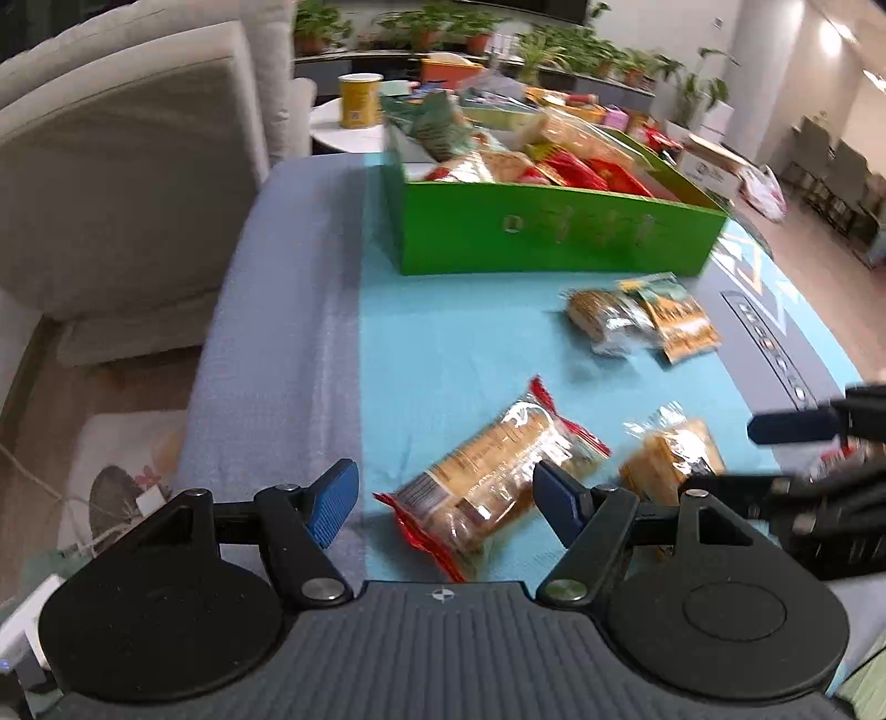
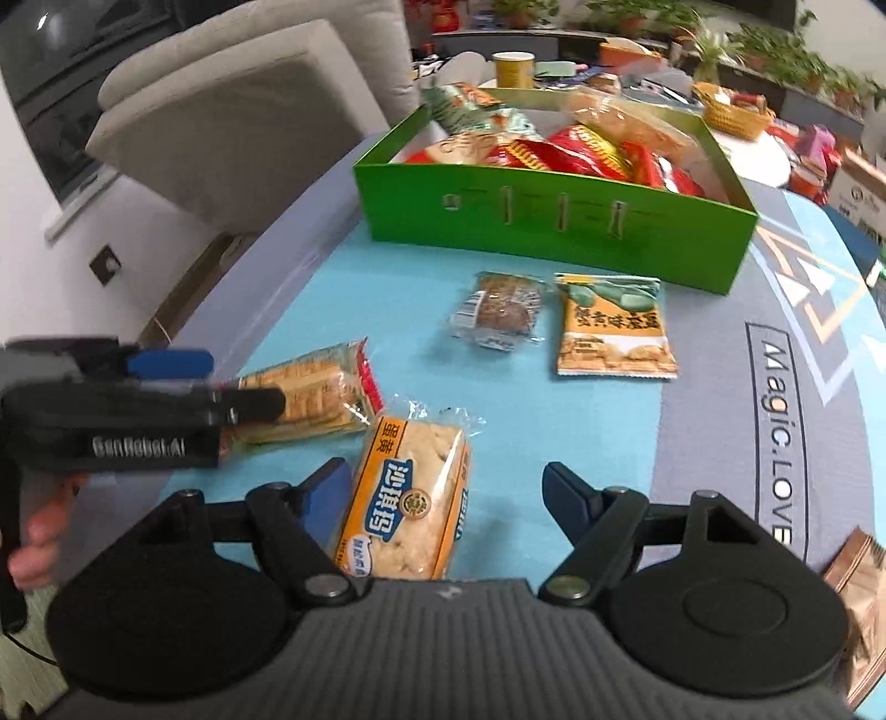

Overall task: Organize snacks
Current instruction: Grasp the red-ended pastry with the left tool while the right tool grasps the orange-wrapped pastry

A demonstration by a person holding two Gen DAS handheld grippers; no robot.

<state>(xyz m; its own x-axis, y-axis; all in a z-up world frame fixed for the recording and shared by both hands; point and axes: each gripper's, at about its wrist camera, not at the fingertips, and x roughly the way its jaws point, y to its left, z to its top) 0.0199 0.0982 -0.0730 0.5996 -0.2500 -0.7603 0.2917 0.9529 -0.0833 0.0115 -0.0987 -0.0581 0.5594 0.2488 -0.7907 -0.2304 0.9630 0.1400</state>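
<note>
Blue-padded fingers of the left gripper standing spread wide, hovering over a red-ended packet of biscuits lying flat on the turquoise cloth, pads not pressing it. Right gripper likewise standing wide apart, an orange-and-white wrapped bun lying between its fingers, nearer the left pad, with a clear gap on the other side; hard to tell whether that near pad is touching the wrapper. Sitting side by side, the biscuit packet to the left of the bun, almost touching. Further along the cloth, resting near each other, a small clear-wrapped brown cake and a green-and-orange sachet. Beyond those, standing at the far side of the table, a green cardboard box already holding a heap of red, green and pale snack packets. Showing at the left edge of the right wrist view, a hand gripping the black handle of the left gripper. Standing behind the table, a pale grey sofa, a yellow tub and rows of potted plants, all blurred.
</note>
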